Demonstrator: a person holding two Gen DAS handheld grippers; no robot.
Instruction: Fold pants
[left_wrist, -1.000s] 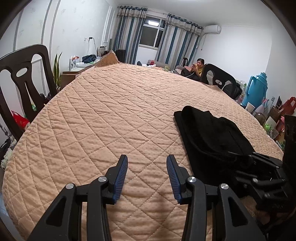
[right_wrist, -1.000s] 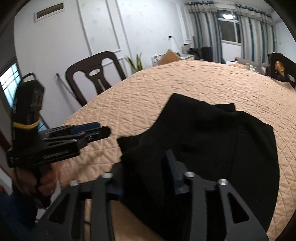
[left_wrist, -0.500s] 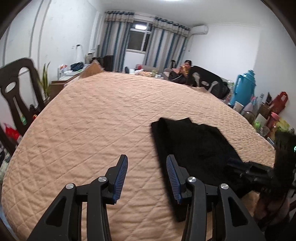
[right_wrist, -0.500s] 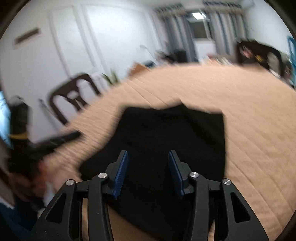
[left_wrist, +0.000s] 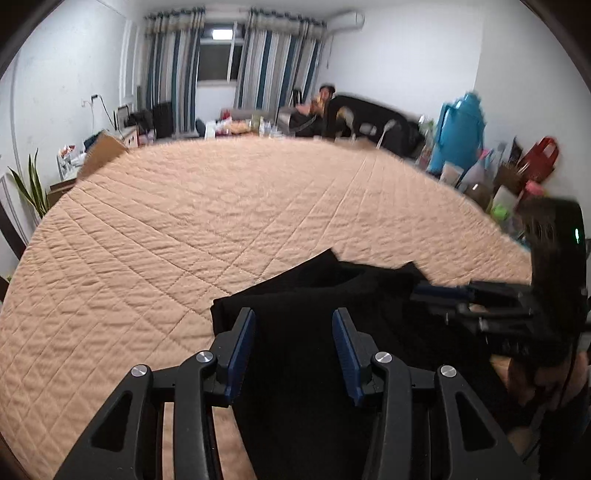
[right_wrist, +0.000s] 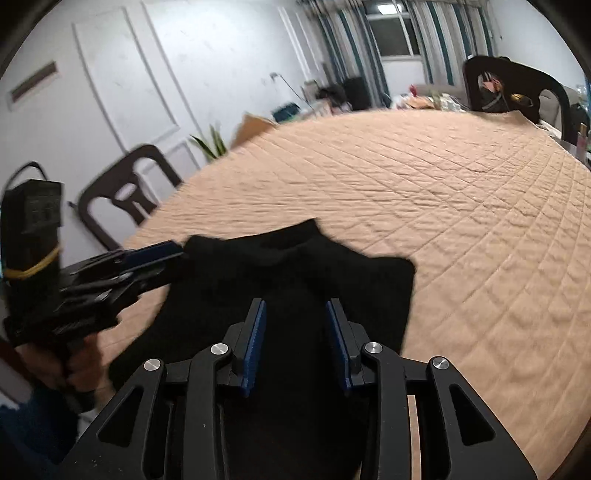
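A quilted peach cover (left_wrist: 192, 236) spreads ahead of both tools and fills most of each view, with a dark chair (right_wrist: 122, 192) off beyond the left gripper's side and a second chair (right_wrist: 517, 85) at the far edge. On the cover, directly under and in front of both sets of fingers, lie the black pants (right_wrist: 303, 280), already doubled into a compact, roughly rectangular bundle with an uneven far edge where one layer peaks above the other. The left gripper (left_wrist: 293, 332) hangs over the near left part of the cloth with its jaws at a middling gap and nothing pinched between the blue pads. The right gripper (right_wrist: 295, 325) sits over the middle of the bundle; its jaws have just been closing, yet the pads stand apart over the fabric and do not appear to press on any fold. The main risk, as I judge it, is a grab that catches only the top layer: the cloth is dark and its layer edges are hard to read, so a pinch in the middle rather than at an edge would lift one ply and drag the fold open. With the two tools so near each other, they could also knock together or tug the bundle askew, leaving the far edges still more mismatched.
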